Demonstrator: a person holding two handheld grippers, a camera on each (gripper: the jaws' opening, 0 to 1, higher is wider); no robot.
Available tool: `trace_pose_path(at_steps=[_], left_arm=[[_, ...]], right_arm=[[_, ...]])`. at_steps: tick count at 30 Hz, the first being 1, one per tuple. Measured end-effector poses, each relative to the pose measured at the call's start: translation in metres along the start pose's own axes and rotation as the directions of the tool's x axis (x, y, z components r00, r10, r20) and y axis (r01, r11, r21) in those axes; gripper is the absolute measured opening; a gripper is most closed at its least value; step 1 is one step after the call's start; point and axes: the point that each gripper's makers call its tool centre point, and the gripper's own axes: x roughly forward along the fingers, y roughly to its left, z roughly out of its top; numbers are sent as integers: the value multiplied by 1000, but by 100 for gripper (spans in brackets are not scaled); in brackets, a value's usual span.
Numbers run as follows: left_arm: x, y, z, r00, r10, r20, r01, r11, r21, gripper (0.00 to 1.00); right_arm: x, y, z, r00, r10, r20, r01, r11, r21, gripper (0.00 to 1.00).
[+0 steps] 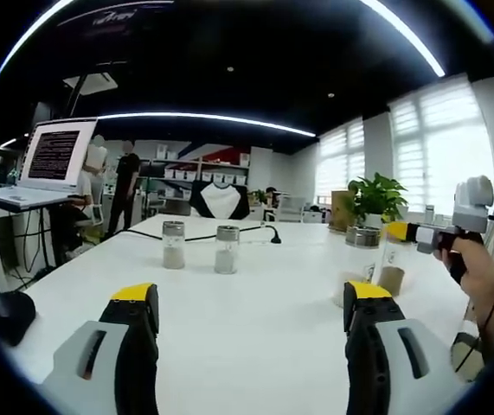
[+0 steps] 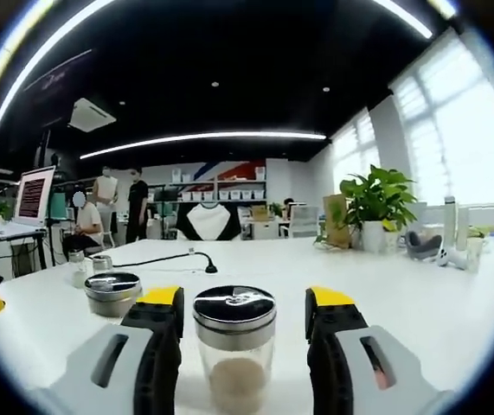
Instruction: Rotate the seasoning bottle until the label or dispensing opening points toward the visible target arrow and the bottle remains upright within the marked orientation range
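A glass seasoning bottle [image 2: 234, 350] with a steel shaker lid and pale powder inside stands upright on the white table [image 2: 420, 303]. It sits between the jaws of my right gripper [image 2: 245, 298], which is open, with a small gap on each side. A shorter steel-lidded jar [image 2: 112, 292] is just left of it. In the left gripper view my left gripper [image 1: 251, 294] is open over bare table, with nothing between its jaws. Two more shaker bottles [image 1: 173, 245] [image 1: 227, 249] stand upright farther back. The right gripper [image 1: 420, 232], held by a hand [image 1: 480, 272], appears at the right beside its bottle [image 1: 391, 266].
A laptop [image 1: 52, 160] on a stand sits at the far left, a black object [image 1: 9, 313] near the left table edge. A black cable [image 2: 173, 257] crosses the table's back. A potted plant [image 2: 376, 203] stands at the right. People stand by the shelves behind.
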Motion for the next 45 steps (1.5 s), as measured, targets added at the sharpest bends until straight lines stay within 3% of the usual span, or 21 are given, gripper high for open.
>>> trace_pose_path(at_steps=[2, 7, 9, 13, 16, 21, 23, 31, 35, 39, 45], left_arm=[[0, -2, -1, 1000, -9, -16, 9, 1000, 15, 93], [0, -4, -3, 1000, -19, -23, 19, 1000, 6, 93], [1, -3, -3, 1000, -18, -25, 18, 1000, 7, 94], [1, -3, -7, 999, -16, -48, 17, 1000, 11, 99], [1, -3, -6, 999, -18, -48, 18, 1000, 14, 99], [1, -3, -5, 999, -25, -43, 25, 1000, 2, 100], [1, -4, -5, 999, -26, -43, 26, 1000, 2, 100], [0, -7, -4, 999, -31, -43, 30, 1000, -3, 100], [-1, -7, -4, 998, -31, -46, 31, 1000, -5, 100], [-1, -8, -4, 998, -33, -47, 33, 999, -1, 100], [0, -11, -4, 998, -45, -48, 45, 999, 0, 100]], right_arm=[[1, 7, 4, 998, 52, 24, -53, 998, 33, 60], [-2, 9, 14, 994, 94, 52, -94, 996, -8, 61], [-2, 16, 10, 988, 153, 15, -153, 988, -1, 60], [1, 8, 3, 988, 154, -25, -155, 987, -50, 61], [2, 7, 1, 977, 206, -49, -208, 977, -37, 63], [3, 4, 0, 963, 258, -81, -265, 961, -84, 63], [2, 9, -3, 943, 315, -105, -322, 945, -61, 63], [6, 5, -9, 898, 422, -122, -428, 903, -25, 63], [6, 4, -14, 857, 497, -135, -502, 865, -8, 63], [1, 14, -14, 785, 609, -109, -609, 792, 41, 63], [1, 17, -16, 758, 644, -103, -645, 764, 28, 63]])
